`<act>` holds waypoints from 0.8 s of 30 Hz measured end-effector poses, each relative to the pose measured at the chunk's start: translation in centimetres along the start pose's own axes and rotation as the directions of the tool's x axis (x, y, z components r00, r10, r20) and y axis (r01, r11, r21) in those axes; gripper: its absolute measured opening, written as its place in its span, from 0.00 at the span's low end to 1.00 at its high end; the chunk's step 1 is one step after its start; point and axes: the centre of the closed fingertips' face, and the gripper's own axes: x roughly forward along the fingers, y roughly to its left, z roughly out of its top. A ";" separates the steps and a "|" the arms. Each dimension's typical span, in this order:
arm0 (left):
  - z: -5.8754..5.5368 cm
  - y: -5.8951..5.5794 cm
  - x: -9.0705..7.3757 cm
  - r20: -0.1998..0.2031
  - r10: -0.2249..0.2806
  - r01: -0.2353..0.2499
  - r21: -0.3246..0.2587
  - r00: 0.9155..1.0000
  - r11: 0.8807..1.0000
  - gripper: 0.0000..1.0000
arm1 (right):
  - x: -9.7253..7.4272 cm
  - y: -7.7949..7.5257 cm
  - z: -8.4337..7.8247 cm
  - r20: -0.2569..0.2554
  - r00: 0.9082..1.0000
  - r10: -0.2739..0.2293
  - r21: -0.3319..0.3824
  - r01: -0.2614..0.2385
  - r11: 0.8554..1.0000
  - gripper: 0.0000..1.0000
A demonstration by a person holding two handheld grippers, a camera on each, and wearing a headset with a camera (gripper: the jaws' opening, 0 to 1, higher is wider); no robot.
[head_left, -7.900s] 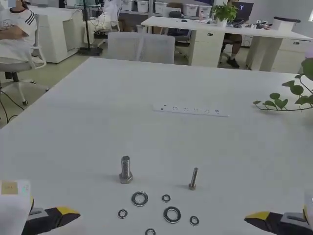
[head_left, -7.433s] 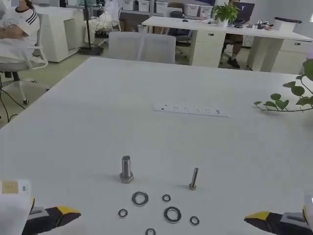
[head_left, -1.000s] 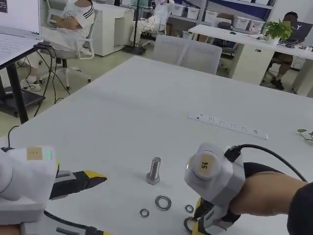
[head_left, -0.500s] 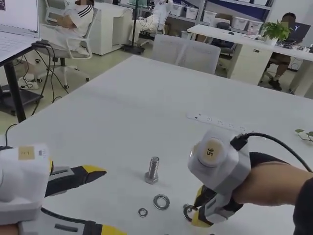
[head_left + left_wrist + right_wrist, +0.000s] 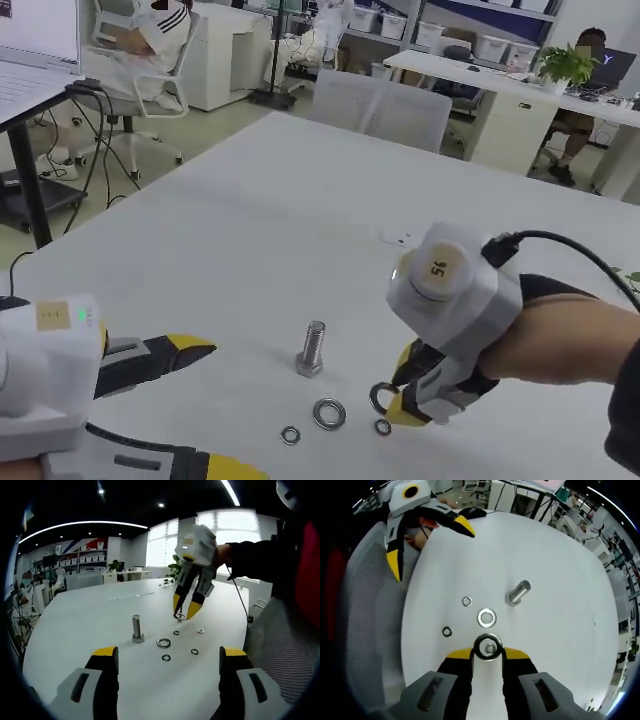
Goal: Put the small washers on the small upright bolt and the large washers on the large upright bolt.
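1. The right gripper (image 5: 488, 653), black with yellow-tipped jaws, is clamped on a large flat steel ring washer (image 5: 488, 646). The washer is pinched across its outer edge at the jaw tips, and its hole is left open.
2. The held washer appears raised off the white worktop (image 5: 560, 630), near the large upright hex-head steel bolt (image 5: 518, 593).
3. The left gripper (image 5: 169, 652) is held low over the worktop, its jaws wide apart with nothing between them.
4. A second large steel washer (image 5: 329, 413) lies flat in front of the bolt, and small steel washers (image 5: 165, 657) are scattered around it.
5. Handling: the held washer is judged light, rigid and smooth. Little purchase is offered by its thin edge, so slipping or swivelling is to be expected if the pinch is eased.
6. Hold: the edge grip is best kept, so that the hole can be lowered squarely over the threaded shank.
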 end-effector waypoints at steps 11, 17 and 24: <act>-0.3 0.1 0.1 0.001 0.004 -0.004 0.000 1.000 1.000 0.81 | -1.1 -1.4 2.6 0.015 1.000 0.018 -0.021 -0.018 1.000 0.23; -0.4 0.3 0.0 0.002 0.008 -0.008 -0.001 1.000 1.000 0.81 | -1.4 -2.4 4.0 0.008 1.000 0.014 -0.056 -0.014 0.998 0.23; -0.5 0.5 0.1 0.003 0.012 -0.012 -0.003 1.000 1.000 0.81 | -1.4 -3.5 6.0 0.012 1.000 0.015 -0.091 -0.014 0.996 0.23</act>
